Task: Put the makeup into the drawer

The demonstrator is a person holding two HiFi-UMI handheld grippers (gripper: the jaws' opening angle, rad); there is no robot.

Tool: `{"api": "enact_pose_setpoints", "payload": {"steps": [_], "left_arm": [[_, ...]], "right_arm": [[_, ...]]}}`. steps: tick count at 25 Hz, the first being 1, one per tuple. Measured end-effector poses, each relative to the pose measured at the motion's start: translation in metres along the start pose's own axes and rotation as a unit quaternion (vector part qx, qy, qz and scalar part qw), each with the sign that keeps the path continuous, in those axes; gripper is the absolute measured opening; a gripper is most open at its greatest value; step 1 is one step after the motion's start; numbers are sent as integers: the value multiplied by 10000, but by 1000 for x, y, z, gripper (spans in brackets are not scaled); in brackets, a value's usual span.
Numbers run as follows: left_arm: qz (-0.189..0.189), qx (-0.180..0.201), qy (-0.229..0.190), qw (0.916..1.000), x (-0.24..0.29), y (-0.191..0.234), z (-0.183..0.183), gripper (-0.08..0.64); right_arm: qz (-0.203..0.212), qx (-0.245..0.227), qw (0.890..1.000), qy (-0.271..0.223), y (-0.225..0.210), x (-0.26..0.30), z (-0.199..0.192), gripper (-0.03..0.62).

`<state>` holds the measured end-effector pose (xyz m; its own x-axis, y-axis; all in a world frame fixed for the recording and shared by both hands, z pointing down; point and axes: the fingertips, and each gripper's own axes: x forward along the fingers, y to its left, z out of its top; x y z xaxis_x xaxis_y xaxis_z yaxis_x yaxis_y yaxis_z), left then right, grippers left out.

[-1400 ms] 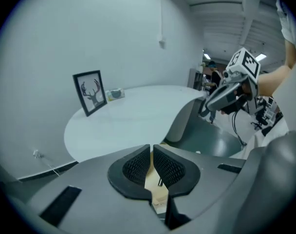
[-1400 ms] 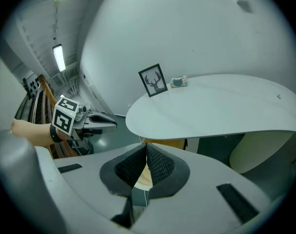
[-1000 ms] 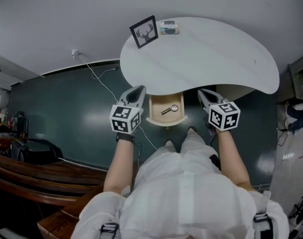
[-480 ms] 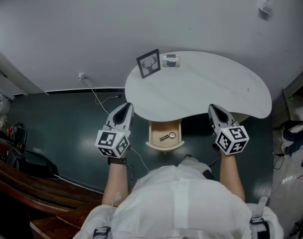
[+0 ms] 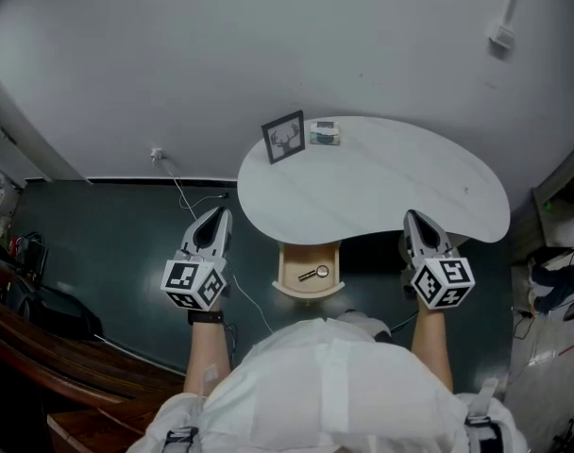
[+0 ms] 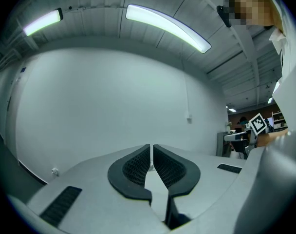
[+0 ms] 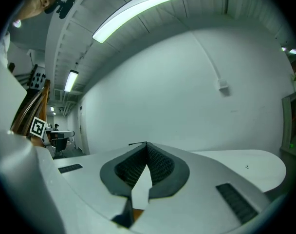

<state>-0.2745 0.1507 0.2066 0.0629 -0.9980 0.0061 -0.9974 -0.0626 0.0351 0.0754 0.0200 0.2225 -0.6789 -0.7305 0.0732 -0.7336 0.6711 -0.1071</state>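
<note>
- Room: white wall behind, dark floor below, a white curved table (image 5: pixel 391 187) set against the wall.
- Makeup (image 5: pixel 325 132): a small low box at the table's back edge, just right of a standing frame (image 5: pixel 284 138). Its long side seems to run along the wall.
- Left gripper (image 5: pixel 214 219): off the table's left end, jaws closed together, nothing between them in its own view (image 6: pixel 151 165).
- Right gripper (image 5: pixel 414 219): at the table's near right edge, jaws likewise closed and empty (image 7: pixel 145 161).
- Key relation: the makeup lies ahead of both grippers, across the tabletop and between them. I judge the right one slightly nearer, and its path is clear, while the frame stands between the left one and the box.
- Drawer (image 5: pixel 288 270): pulled open under the near edge, between the grippers. It holds one small round-headed item with a handle (image 5: pixel 315 273); I cannot tell what it is. No makeup is in it yet.
</note>
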Motion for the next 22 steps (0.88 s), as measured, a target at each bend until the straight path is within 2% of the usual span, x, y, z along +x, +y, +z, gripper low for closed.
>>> {"api": "enact_pose_setpoints", "payload": {"steps": [12, 22], "left_arm": [[-221, -109, 9, 9997, -8, -12, -6, 32], [-150, -168, -1, 9997, -20, -9, -5, 32]], "right_arm": [[44, -89, 10000, 9, 8, -3, 4, 9], [70, -105, 9999, 85, 13, -7, 1, 9]]}}
